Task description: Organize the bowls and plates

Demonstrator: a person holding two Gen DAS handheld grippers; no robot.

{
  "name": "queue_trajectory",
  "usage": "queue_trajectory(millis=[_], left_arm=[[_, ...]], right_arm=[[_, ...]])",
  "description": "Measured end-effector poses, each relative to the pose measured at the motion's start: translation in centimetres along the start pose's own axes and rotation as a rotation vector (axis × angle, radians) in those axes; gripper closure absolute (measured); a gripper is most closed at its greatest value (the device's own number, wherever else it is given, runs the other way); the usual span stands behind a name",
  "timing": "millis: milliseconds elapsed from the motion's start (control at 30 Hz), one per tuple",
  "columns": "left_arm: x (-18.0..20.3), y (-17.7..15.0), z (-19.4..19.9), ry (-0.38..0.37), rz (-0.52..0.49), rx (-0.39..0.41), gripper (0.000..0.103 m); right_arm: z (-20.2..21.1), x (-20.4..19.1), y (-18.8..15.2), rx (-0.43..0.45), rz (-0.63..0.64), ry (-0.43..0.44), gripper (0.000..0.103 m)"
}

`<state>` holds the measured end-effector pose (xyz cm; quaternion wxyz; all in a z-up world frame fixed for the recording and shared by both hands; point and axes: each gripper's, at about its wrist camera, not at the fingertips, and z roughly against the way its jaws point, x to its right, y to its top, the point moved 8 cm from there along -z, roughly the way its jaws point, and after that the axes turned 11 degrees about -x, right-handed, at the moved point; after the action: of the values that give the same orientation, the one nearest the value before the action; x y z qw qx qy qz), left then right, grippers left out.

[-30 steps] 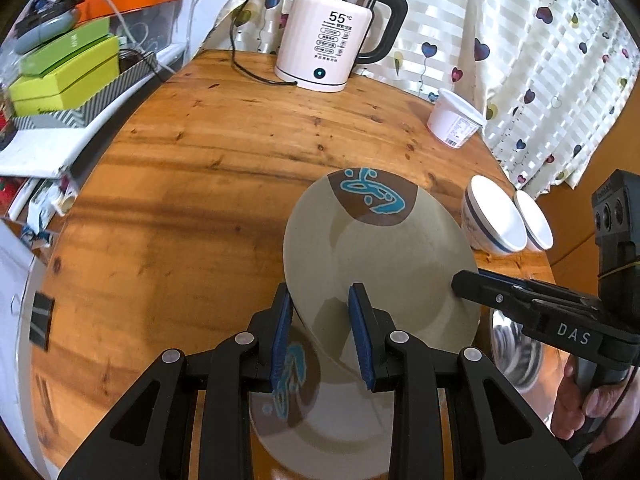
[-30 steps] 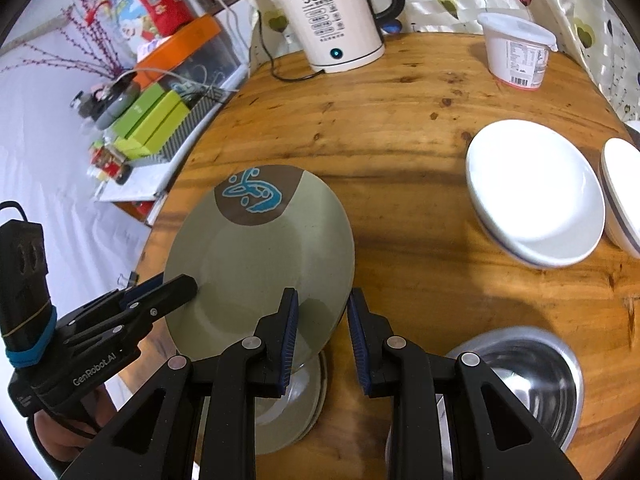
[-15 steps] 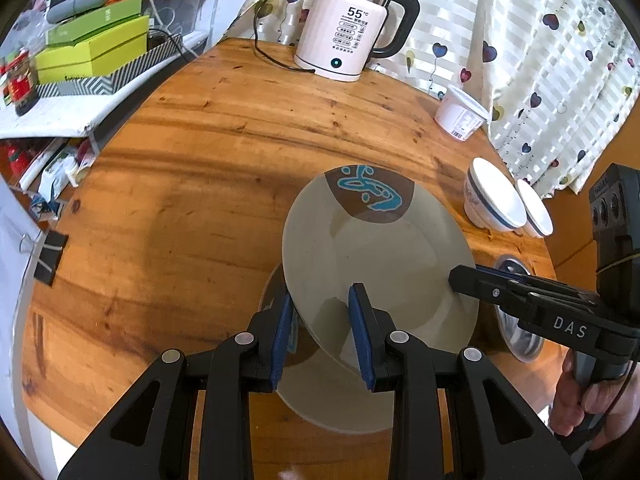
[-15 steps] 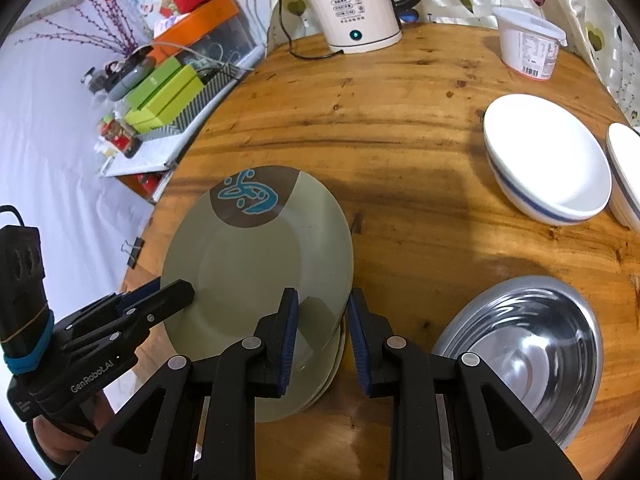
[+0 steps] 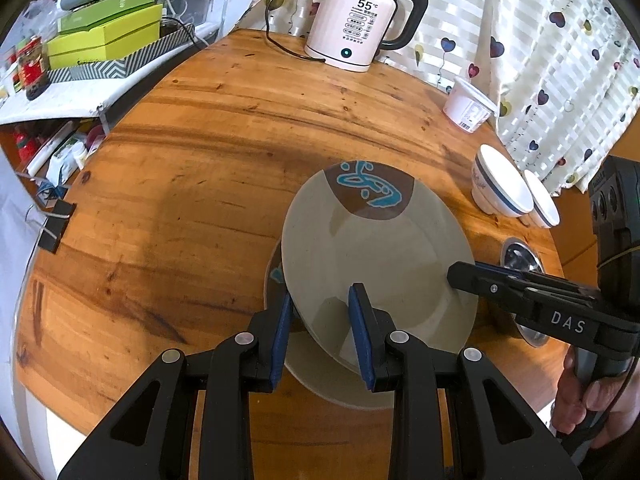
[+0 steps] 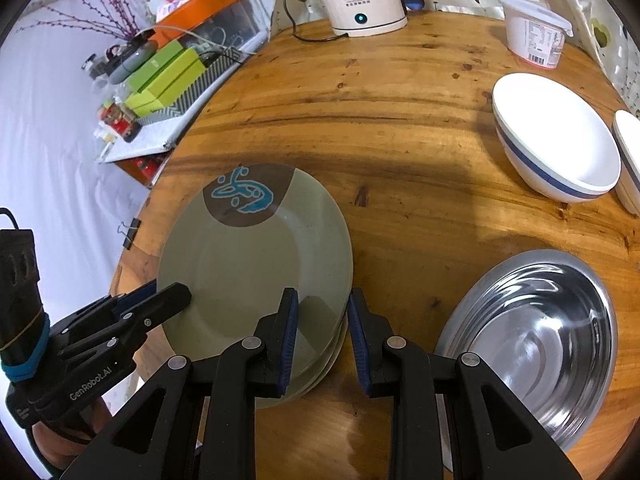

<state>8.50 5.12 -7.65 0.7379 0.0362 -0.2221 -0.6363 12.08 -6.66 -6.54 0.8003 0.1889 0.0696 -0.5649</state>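
The left gripper (image 5: 320,332) is seen with its jaws pinching the near rim of the green plate (image 5: 376,248), which is held tilted above the plate stack (image 5: 340,380). The right gripper (image 6: 322,338) is clamped in the same way on the opposite edge of that plate, its jaws closed onto the rim. Only a sliver of the stack is shown beneath the held plate, so the number of plates in it cannot be counted; whether the held plate touches the stack is also hard to make out. The wooden surface (image 5: 200,160) is partly cut off by the fisheye edge.

Just right of the green plate, a steel bowl (image 6: 536,320) is seen, largely hidden behind the right gripper in the left wrist view. Beyond the plate to the right, a white bowl with a blue band (image 6: 556,140) is set beside a second white bowl (image 6: 630,152), the latter clipped by the frame. Farther back from the plate, a lidded white tub (image 6: 536,36) and an electric kettle (image 5: 360,20) are placed by the curtain (image 5: 540,40). A hand (image 5: 592,400) on the right gripper is only partly visible.
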Motion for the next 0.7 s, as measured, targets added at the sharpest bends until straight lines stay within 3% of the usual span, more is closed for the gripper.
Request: queue_trajectory(millis=[700], left_arm=[[0.1,-1.9,0.2,0.043,0.029,0.007,0.073]], right_arm=[[-0.7,-0.8,-0.7,-0.014,0.044,-0.024,0.078]])
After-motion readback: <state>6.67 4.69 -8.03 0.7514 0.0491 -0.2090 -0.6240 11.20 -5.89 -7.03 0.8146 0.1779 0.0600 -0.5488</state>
